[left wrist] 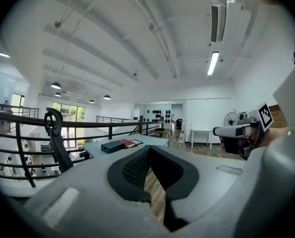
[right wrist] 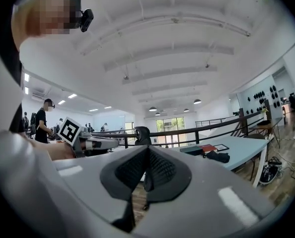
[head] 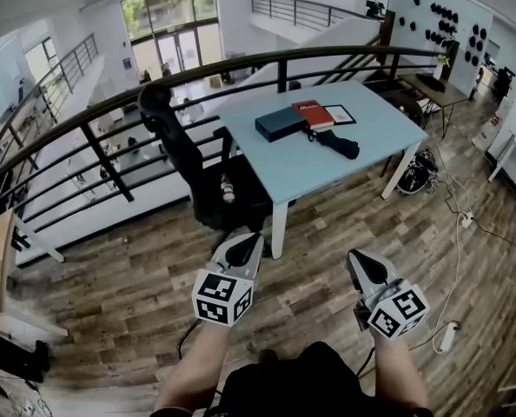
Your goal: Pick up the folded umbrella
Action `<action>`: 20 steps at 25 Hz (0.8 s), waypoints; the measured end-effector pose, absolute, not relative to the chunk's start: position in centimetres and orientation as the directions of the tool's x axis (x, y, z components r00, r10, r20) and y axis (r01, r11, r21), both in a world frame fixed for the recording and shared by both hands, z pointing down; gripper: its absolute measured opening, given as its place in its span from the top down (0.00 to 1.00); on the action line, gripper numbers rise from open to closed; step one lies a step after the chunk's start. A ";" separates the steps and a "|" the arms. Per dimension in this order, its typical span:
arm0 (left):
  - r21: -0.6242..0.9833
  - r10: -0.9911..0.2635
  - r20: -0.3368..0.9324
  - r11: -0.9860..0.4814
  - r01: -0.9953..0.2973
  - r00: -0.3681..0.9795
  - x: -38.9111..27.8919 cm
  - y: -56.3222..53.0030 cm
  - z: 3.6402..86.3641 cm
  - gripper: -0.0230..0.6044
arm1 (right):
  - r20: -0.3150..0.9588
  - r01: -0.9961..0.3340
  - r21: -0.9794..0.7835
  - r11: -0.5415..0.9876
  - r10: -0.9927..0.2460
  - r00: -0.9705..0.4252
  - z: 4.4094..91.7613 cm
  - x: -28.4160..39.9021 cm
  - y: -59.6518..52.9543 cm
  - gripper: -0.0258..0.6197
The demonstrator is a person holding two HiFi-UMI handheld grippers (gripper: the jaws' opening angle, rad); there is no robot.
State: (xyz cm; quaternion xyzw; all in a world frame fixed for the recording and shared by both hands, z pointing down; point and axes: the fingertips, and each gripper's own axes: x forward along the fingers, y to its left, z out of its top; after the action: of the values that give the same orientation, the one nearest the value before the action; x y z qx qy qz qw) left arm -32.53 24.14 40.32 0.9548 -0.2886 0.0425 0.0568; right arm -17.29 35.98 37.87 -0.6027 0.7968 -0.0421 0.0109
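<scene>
Pale-blue table [head: 327, 170] stands on a wood floor [head: 310, 259] against a black railing [head: 109, 162], and it carries the only container in sight: one dark blue box [head: 280, 126]. Its lid is closed, so what is inside cannot be told. One red book [head: 313, 114] lies just to the right of the box, with one edge on or against it. One flat black-framed panel [head: 338, 114] lies beside the book on its far right. The folded umbrella [head: 338, 142], black and single, lies flat on the table top just in front of the book, on the side towards the person, clear of the box. One black office chair [head: 197, 172] stands at the table's left end, next to the railing. There are two grippers, one in each hand, held low over the floor and well apart from the table and the umbrella. The left gripper [left wrist: 150, 148] has its jaws closed, the pads meeting at the tips with only floor showing through the gap behind them. The right gripper [right wrist: 148, 148] is closed in the same way and grips nothing. Each carries one cube with square markers.
</scene>
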 end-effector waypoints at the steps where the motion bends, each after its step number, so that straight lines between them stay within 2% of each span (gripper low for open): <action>1: 0.085 -0.542 0.116 -0.830 -0.552 0.832 -32.4 24.0 40.5 0.96 | 0.041 -0.959 -0.087 0.269 -0.961 -0.273 38.2 -17.2 35.9 0.96; 10: 0.096 -0.531 0.162 -0.830 -0.549 0.832 -28.0 21.6 41.9 0.96 | 0.063 -0.953 -0.153 0.260 -0.960 -0.272 40.4 -12.6 34.1 0.96; 20: 0.075 -0.539 0.176 -0.827 -0.557 0.823 -15.3 15.5 40.7 0.96 | 0.043 -0.938 -0.226 0.263 -0.959 -0.279 41.5 1.4 28.3 0.96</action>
State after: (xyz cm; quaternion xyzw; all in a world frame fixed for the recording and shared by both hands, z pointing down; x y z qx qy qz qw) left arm -15.31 15.50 40.74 0.9529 -0.2877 0.0739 0.0618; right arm 1.42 28.27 41.51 -0.5982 0.7930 -0.1038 0.0513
